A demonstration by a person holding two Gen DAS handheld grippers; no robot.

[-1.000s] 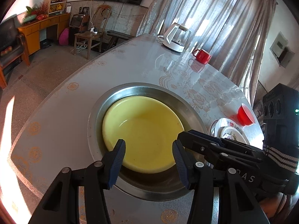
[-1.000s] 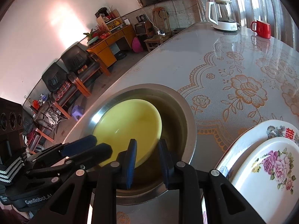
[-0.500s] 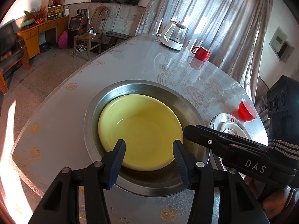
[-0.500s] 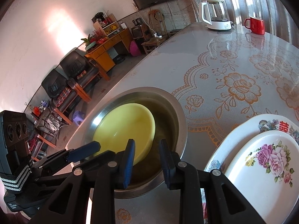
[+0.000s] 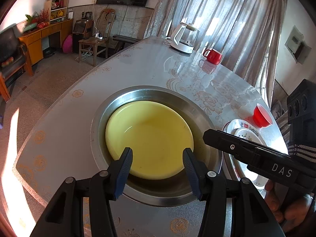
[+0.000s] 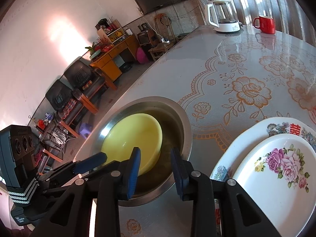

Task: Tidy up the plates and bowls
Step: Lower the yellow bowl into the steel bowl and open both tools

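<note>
A yellow bowl (image 5: 150, 136) lies inside a wide steel basin (image 5: 205, 108) on the table. My left gripper (image 5: 157, 154) hangs open over the bowl's near rim, with its pads clear of it. My right gripper (image 6: 155, 154) is over the basin's near right side, jaws opening; the bowl's (image 6: 130, 136) edge shows beside its left finger (image 6: 135, 164) and nothing is pressed. To the right, a small flowered plate (image 6: 276, 177) rests on a larger white plate (image 6: 256, 126). Each view also catches the other tool: the right gripper (image 5: 209, 136) and the left gripper (image 6: 94, 162).
A small red cup (image 5: 261, 116) stands beyond the plates. At the table's far end are a red mug (image 5: 214, 56) and a glass kettle (image 5: 184, 39). The table's left edge (image 5: 59, 106) drops to the floor, with chairs and a cabinet beyond. A hand (image 5: 286, 213) holds the right tool.
The right gripper's jaws have spread wider and it has drawn slightly back to the right of the bowl. The left gripper has stayed put.
</note>
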